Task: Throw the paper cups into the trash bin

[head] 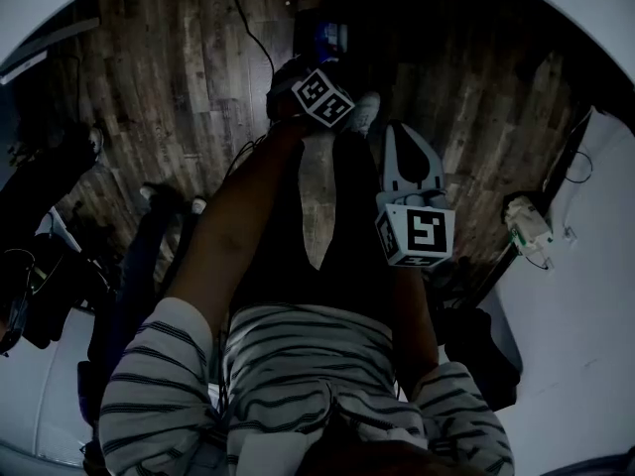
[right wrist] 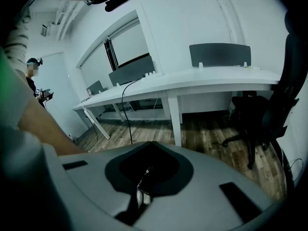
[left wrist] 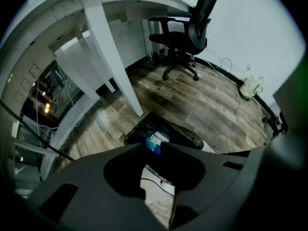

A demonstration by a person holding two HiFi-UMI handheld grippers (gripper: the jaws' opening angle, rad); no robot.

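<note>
Cups: blue-and-white item [left wrist: 155,141] lies inside the trash bin [left wrist: 188,138], on top of the black liner. Prob. a paper cup, but too small and dark to confirm. No cup seen on the wood floor [left wrist: 211,105] in any view, and none in either tong.

Bin: stands on the floor beside the white desk leg [left wrist: 113,64], directly under the L tong.

L gripper [left wrist: 153,149]: above the bin, pointing steeply down. Jaws released, narrow gap only, nothing between them; bin contents show through the gap.

R gripper [right wrist: 148,147]: off to the side, aimed out across the room at a white desk [right wrist: 192,81]. Jaws clenched together, empty.

Status (est.): one drop looks done, both tongs free. Remaining cups: unknown; their source isn't in frame. Next would be a fetch, if any are left.
</note>
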